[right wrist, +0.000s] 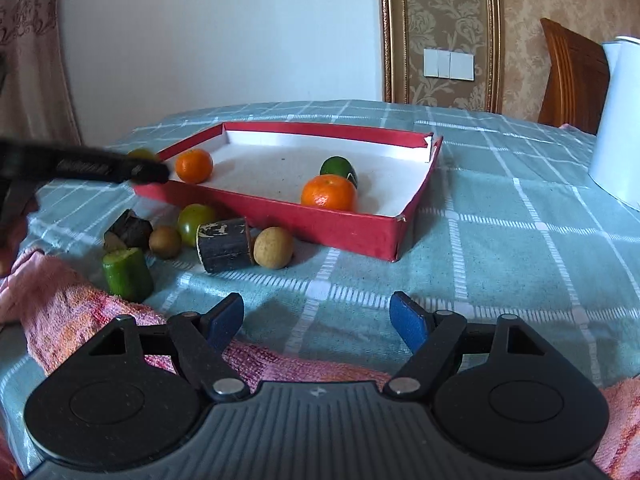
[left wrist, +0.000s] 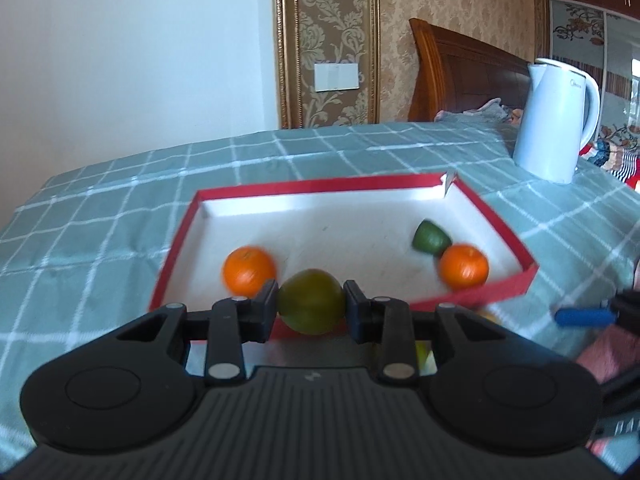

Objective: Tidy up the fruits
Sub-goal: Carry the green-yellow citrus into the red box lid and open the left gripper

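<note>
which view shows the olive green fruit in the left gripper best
The left wrist view: the round olive-green fruit sits centre frame, pinched between the left gripper pads, near the shallow red cardboard box. In the right wrist view only a sliver of the fruit peeks above the blurred left gripper.

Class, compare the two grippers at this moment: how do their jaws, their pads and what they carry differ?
The left gripper is shut on a green fruit; the right gripper stands open and empty. The left's pads look black, the right's blue. Both share the same black body and point toward the red tray.
</note>
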Motion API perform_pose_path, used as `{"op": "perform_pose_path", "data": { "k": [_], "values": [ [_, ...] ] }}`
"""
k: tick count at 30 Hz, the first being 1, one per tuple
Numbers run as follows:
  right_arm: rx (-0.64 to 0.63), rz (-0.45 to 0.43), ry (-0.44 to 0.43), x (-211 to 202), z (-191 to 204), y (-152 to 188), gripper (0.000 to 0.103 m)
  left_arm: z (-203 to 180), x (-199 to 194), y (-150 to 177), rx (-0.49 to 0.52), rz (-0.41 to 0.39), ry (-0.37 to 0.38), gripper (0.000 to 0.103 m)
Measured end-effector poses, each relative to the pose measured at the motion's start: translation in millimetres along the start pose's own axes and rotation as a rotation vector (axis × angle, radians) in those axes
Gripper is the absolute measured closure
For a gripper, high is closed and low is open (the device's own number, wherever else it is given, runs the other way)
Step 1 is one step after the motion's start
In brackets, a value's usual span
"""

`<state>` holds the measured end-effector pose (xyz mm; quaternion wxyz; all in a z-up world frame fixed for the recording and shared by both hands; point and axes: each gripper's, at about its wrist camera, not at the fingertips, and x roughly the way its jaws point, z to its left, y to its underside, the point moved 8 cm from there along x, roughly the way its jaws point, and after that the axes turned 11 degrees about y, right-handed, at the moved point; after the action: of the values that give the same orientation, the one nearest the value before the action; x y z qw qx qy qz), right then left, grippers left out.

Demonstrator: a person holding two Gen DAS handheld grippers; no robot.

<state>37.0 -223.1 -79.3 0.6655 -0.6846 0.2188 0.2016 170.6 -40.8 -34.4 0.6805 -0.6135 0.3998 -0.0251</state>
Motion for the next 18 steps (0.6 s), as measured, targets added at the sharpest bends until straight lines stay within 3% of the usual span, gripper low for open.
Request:
{"op": "perform_pose_path", "data": {
  "k": [10, 18],
  "values": [
    [0.041, 0.0, -0.023, -2, -5, 0, 0.021, 16, 74, -27, -0.078, 0.063, -0.053, 0.071],
    [0.05, 0.001, -0.024, -2, -6, -1, 0.021, 32, 102, -28, -0.119, 0.116, -0.082, 0.071]
  ]
}}
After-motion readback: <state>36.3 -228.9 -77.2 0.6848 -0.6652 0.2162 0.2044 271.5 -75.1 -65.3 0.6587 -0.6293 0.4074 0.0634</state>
